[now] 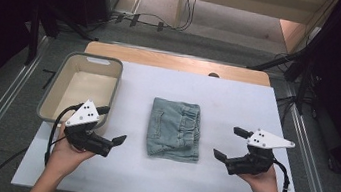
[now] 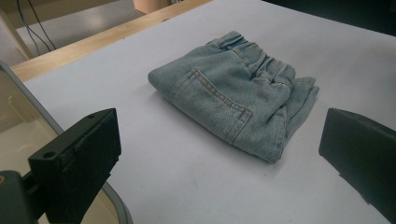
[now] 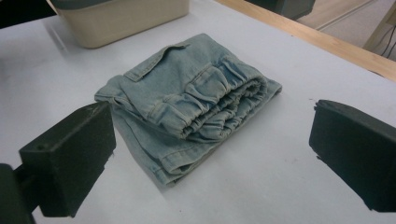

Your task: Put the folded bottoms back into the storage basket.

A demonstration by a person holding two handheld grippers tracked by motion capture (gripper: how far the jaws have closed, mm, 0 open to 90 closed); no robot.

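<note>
On the table (image 1: 226,184), folded denim shorts (image 1: 175,129) lay untouched between the left hand-held gripper (image 1: 113,126) and right hand-held gripper (image 1: 228,143), both spread wide; moving them to the bin (image 1: 52,94), presumably intended, remained undone.

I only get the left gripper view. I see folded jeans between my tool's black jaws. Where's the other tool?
Observer: The right tool is across the jeans from your left tool, open and apart from them.
Operator: What's the grey edge beside me?
Observer: The rim of a rectangular beige bin at the left side of the table.
Operator: Is the bin touching the jeans?
Observer: No, bare table lies between them.
</note>
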